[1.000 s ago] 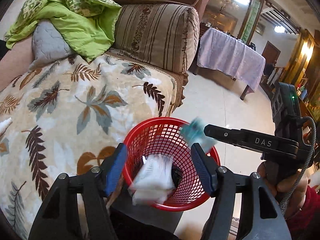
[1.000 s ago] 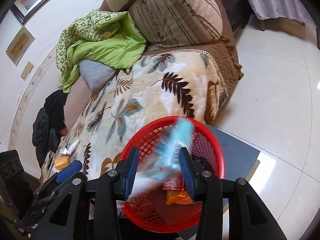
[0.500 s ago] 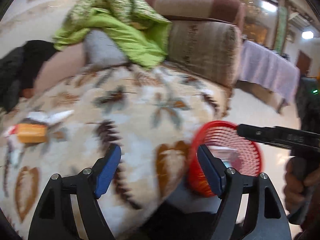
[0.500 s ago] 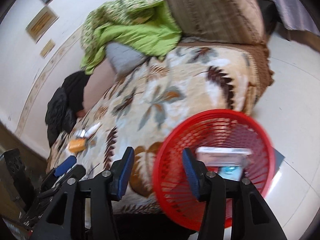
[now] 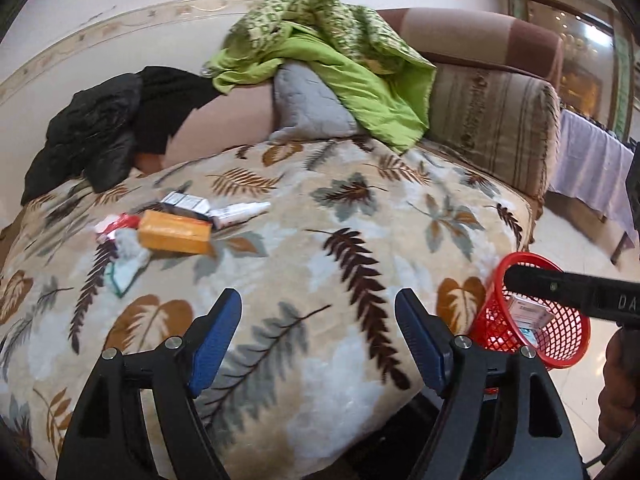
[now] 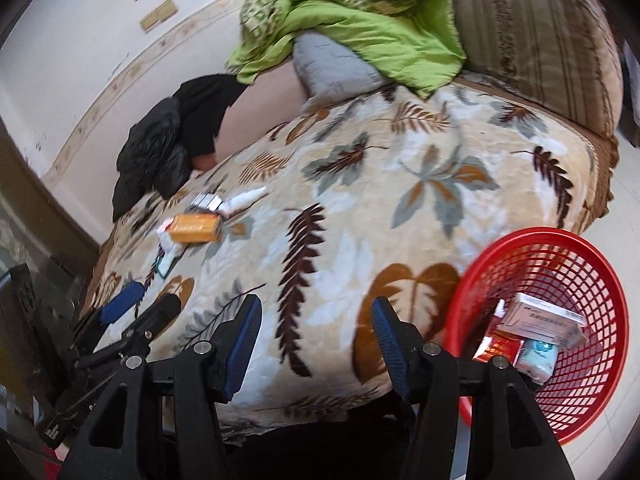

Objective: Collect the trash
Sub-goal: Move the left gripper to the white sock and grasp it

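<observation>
Trash lies on the leaf-patterned sofa blanket (image 5: 320, 240): an orange box (image 5: 175, 233), a small white-and-black box (image 5: 185, 202), a white tube (image 5: 239, 213), a red-white wrapper (image 5: 115, 224) and a crumpled tissue (image 5: 128, 258). The orange box also shows in the right wrist view (image 6: 195, 229). A red mesh basket (image 6: 560, 280) beside the sofa's front edge holds a white box (image 6: 540, 320) and wrappers. My left gripper (image 5: 318, 336) is open and empty above the blanket. My right gripper (image 6: 316, 330) is open and empty, left of the basket.
A green quilt (image 5: 340, 56), a grey cushion (image 5: 308, 104) and black clothing (image 5: 108, 128) lie along the sofa back. A striped bolster (image 5: 496, 120) forms the right end. A table with a lilac cloth (image 5: 592, 164) stands on the tiled floor beyond.
Both grippers dropped their trash into the red basket and swung left over the sofa. The basket now sits at the right edge, and the trash pile on the blanket has come into view.
</observation>
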Motion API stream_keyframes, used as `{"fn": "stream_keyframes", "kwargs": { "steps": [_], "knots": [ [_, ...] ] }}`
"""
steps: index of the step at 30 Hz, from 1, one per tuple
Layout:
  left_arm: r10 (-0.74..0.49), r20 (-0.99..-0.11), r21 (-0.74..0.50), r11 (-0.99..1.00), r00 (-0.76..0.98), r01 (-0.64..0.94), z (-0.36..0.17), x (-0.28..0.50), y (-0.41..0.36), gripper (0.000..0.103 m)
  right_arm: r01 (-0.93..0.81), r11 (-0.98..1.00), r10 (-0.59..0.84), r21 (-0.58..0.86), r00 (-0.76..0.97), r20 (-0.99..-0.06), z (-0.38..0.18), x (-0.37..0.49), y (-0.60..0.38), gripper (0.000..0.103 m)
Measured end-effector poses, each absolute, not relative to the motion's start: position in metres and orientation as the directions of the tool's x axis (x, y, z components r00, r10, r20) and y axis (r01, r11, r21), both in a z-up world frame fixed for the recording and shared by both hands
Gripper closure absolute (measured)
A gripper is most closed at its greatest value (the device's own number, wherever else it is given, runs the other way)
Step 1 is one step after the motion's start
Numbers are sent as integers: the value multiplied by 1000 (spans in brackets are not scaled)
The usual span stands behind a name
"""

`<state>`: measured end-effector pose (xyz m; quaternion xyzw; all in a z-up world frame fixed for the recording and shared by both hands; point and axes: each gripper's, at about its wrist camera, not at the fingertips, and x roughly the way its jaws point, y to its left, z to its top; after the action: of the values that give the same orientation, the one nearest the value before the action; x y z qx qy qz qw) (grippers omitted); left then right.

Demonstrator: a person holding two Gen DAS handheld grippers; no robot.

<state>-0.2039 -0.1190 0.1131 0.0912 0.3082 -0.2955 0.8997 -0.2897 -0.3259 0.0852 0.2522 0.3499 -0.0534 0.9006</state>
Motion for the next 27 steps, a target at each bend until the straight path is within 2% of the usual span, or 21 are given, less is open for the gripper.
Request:
{"fn": "stream_keyframes", "kwargs": {
  "steps": [12,27],
  "knots": [
    [-415,-624,-63,871,662,486,103,-169,-62,25,198,909,120,367,718,-686,89,-249,-275,42],
    [-309,-683,-240,951,662,196,74,-63,61,24,96,918,228,385,666,-710,66,-139,-208,42]
  ]
}}
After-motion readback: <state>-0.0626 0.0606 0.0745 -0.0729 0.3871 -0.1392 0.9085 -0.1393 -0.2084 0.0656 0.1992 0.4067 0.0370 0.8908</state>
